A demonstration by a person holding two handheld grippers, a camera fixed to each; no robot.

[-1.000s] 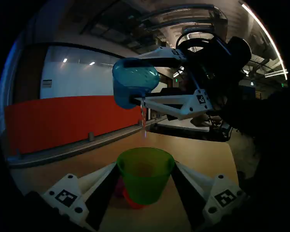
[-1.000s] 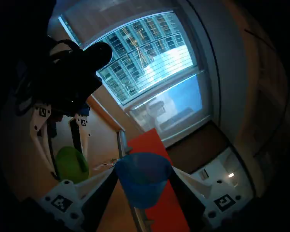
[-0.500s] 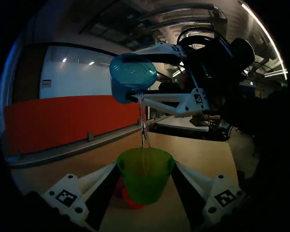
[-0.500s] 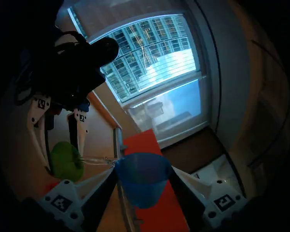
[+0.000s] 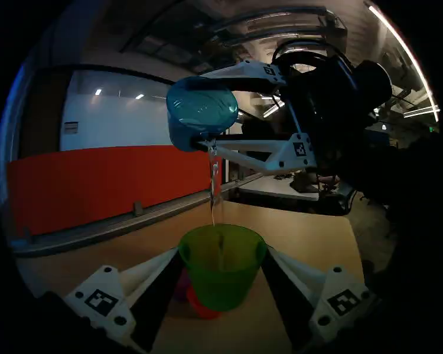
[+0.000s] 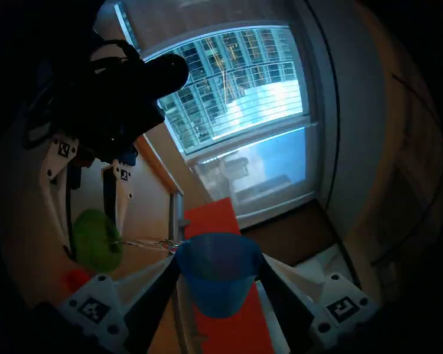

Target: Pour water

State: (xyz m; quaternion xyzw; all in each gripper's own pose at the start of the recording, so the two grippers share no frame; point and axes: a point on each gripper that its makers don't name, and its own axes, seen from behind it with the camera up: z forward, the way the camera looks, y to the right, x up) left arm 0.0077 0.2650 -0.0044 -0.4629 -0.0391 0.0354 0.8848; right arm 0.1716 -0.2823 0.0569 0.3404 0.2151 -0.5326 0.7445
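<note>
Right hand-held gripper [image 6: 217,264] around blue cup [image 6: 218,286]

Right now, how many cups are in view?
2 for certain: the green cup in the left gripper, and the blue cup tilted above it in the right gripper. A red shape and a pink shape beside the green cup may be more.

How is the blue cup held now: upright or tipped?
Tipped: the blue cup leans over and water streams from it into the green cup.
</note>
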